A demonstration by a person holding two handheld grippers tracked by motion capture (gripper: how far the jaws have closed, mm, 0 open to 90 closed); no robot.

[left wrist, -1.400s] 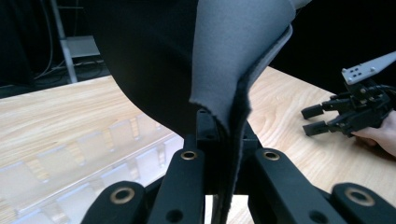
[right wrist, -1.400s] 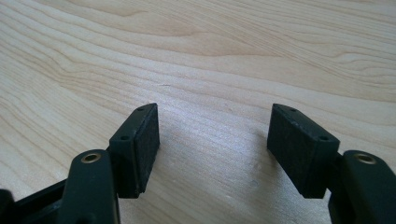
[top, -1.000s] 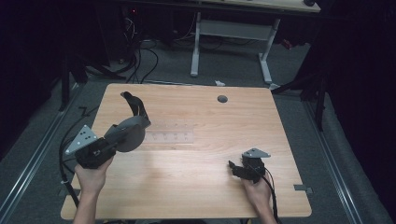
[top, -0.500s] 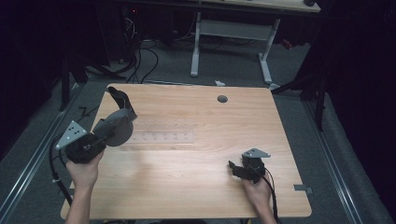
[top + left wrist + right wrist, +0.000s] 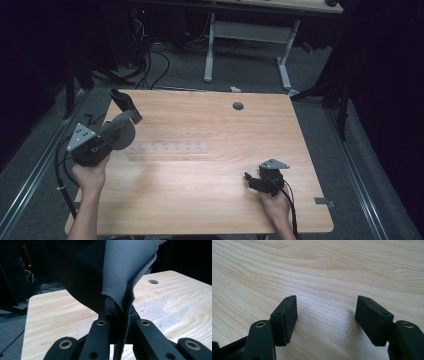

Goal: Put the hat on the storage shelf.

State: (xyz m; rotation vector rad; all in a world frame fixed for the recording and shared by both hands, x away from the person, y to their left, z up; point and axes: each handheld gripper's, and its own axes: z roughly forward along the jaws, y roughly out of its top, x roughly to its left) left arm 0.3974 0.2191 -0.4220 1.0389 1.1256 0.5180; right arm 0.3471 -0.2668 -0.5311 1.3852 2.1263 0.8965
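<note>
Closest to us, our right gripper [image 5: 251,180] rests low over the wooden table [image 5: 210,200] with its jaws standing wide and nothing between them; in the right gripper view bare wood grain lies beyond the two pads [image 5: 288,317], so this hand looks parked and free to help. Our left gripper [image 5: 102,141] is clamped tight on a dark grey round pad [image 5: 121,134], thin and soft like a mouse pad; in the left gripper view its edge [image 5: 125,302] runs down between the closed jaws and the sheet curls up and away above them. The pad stands on edge, off the wood, its flat face turned sideways toward the table's middle, and its long axis runs from the jaws up and forward toward the far left corner, where a darker flap [image 5: 125,102] sticks out past the grip. Just beyond and to the right of the left gripper lies a clear slotted rack [image 5: 167,147], flat on the table. We judge the step in hand to be carrying the pad to that rack and slipping it in. To do it well we keep the clamp firm, since the sheet is floppy, turn the wrist so the pad's edge lines up with a slot, and lower slowly; the right gripper could steady the rack, which looks light.
</note>
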